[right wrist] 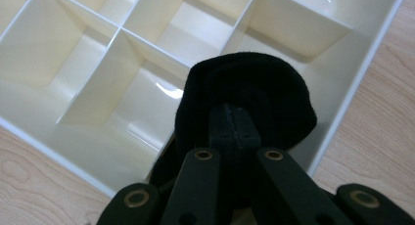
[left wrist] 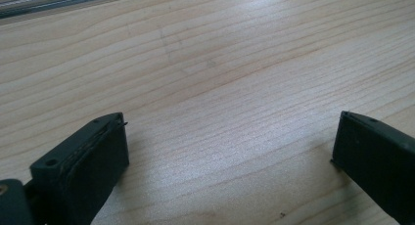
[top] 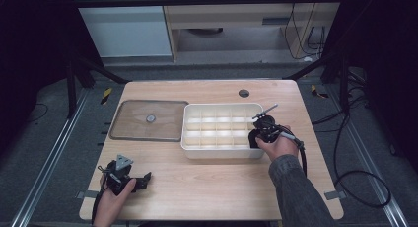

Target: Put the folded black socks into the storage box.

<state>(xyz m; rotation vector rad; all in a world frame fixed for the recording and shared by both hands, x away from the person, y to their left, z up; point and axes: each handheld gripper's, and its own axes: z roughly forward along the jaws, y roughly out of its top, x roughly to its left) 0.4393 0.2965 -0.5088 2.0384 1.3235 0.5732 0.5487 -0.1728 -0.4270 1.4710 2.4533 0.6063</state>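
My right gripper (top: 257,134) hangs over the near right corner of a white compartment box (top: 192,150) and is shut on a rolled black cloth (right wrist: 244,78). In the right gripper view the jaws meet at the middle of the roll, my right gripper (right wrist: 236,121) holding it just above a corner cell by the box's rim (right wrist: 364,71). My left gripper (top: 143,180) lies at the table's near left, held by a hand. The left gripper view has my left gripper (left wrist: 230,137) open, its jaws wide apart over bare wood with nothing between them.
A clear flat lid (top: 148,119) with a round knob lies left of the box. A dark round grommet (top: 243,93) sits in the tabletop behind the box. Cables run over the floor at the right. Bare wood spreads between the two hands.
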